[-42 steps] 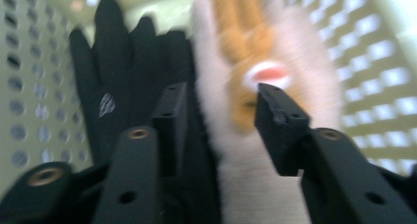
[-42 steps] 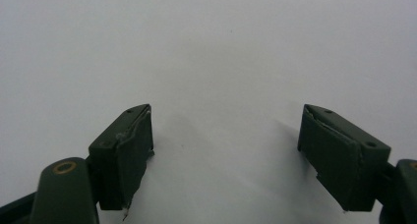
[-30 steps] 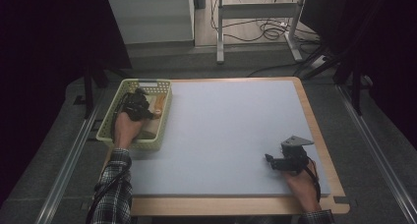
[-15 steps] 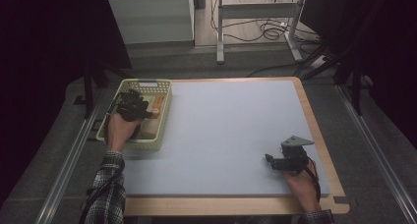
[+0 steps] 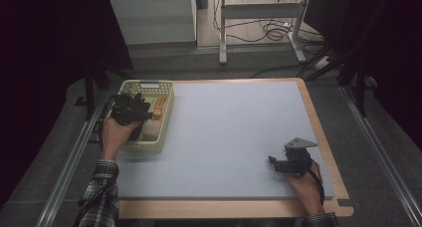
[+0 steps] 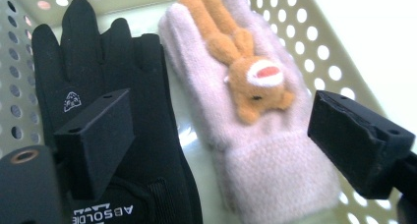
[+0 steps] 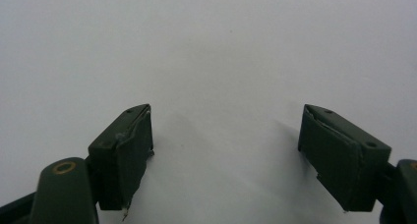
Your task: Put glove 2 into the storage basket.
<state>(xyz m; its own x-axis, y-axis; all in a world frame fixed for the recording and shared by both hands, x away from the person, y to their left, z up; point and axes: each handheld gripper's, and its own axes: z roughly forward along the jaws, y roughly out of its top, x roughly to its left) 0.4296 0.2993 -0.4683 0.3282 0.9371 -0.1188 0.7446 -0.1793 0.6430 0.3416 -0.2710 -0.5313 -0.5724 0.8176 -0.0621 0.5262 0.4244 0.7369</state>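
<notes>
A pale green perforated basket [image 5: 147, 83] stands at the table's left edge. In it lie a black glove [image 6: 113, 76] and, beside it, a pink knitted glove [image 6: 265, 170] with an orange plush animal [image 6: 246, 71] sewn on; both lie flat, fingers pointing away. My left gripper [image 6: 221, 130] hovers over them, also seen above the basket's left side [image 5: 130, 109]. Its jaws have just been opening and stand wide apart with nothing gripped between them. My right gripper [image 7: 226, 150] rests open on the table, low at the near right [image 5: 273, 162], nothing between its pads.
The table [image 5: 234, 132] has a pale blue-grey mat with a wooden border. The basket's walls rise around the gloves. Metal rails run along both sides of the table; a desk frame and cables stand on the floor beyond the far edge.
The left hand and its gripper have drawn back a little, left and toward the person, over the basket. The right hand has not moved.
</notes>
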